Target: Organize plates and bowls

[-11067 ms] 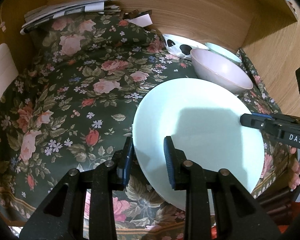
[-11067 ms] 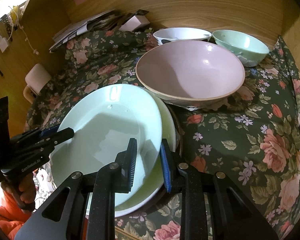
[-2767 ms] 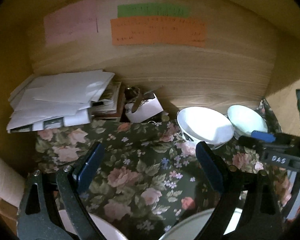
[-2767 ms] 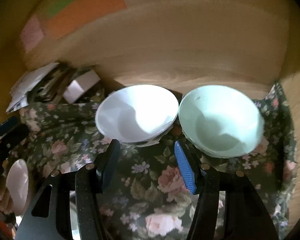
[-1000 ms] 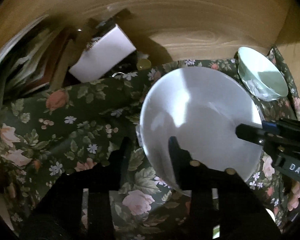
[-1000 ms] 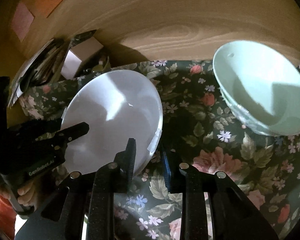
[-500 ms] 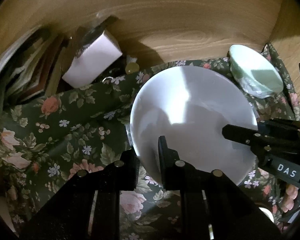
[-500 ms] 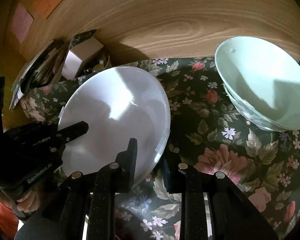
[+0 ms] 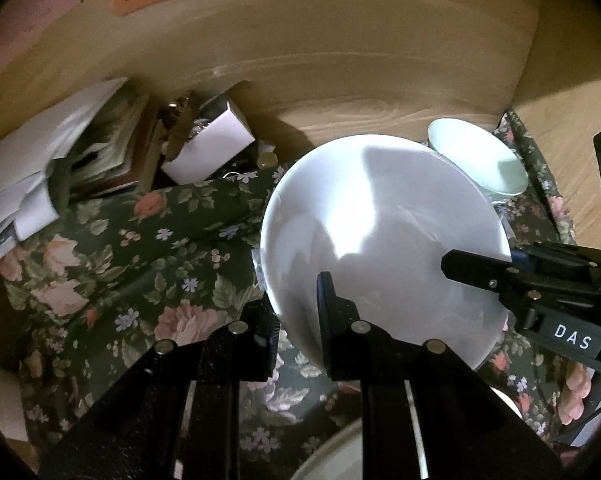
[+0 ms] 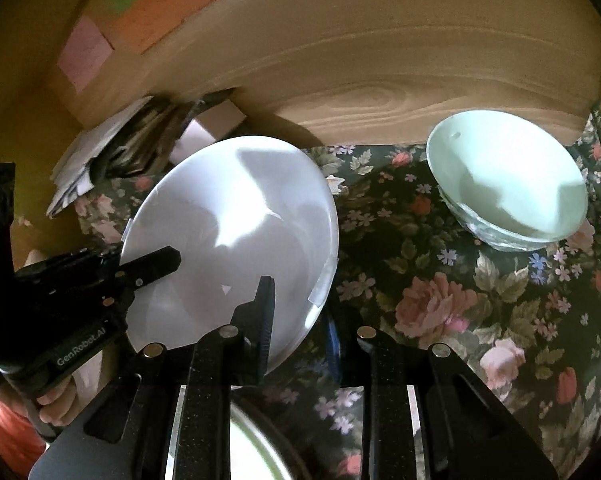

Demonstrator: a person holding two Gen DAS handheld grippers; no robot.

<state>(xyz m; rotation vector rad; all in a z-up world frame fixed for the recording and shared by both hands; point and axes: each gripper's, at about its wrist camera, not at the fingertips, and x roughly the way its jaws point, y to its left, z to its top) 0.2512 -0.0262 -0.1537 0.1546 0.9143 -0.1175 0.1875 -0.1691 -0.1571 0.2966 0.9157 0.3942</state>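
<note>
A white bowl (image 9: 380, 232) hangs tilted above the floral cloth (image 9: 140, 248), held by both grippers. My left gripper (image 9: 296, 320) is shut on its near left rim, one finger inside and one outside. In the right wrist view my right gripper (image 10: 300, 320) is shut on the opposite rim of the white bowl (image 10: 228, 220). Each gripper shows in the other's view: the right gripper (image 9: 460, 266) and the left gripper (image 10: 156, 264). A mint green bowl (image 10: 508, 184) stands on the cloth by the back right corner, also the mint green bowl (image 9: 480, 160).
A wooden back wall (image 9: 340, 60) with coloured paper notes (image 10: 160, 8) closes the far side. A stack of papers (image 9: 40, 168) and a white box (image 9: 208, 144) lie at the back left. A pale plate's rim (image 9: 332, 452) shows under the grippers.
The left jaws closed on the white bowl's rim. Both grippers then rose and drew back, lifting the bowl off the cloth and away from the mint bowl.
</note>
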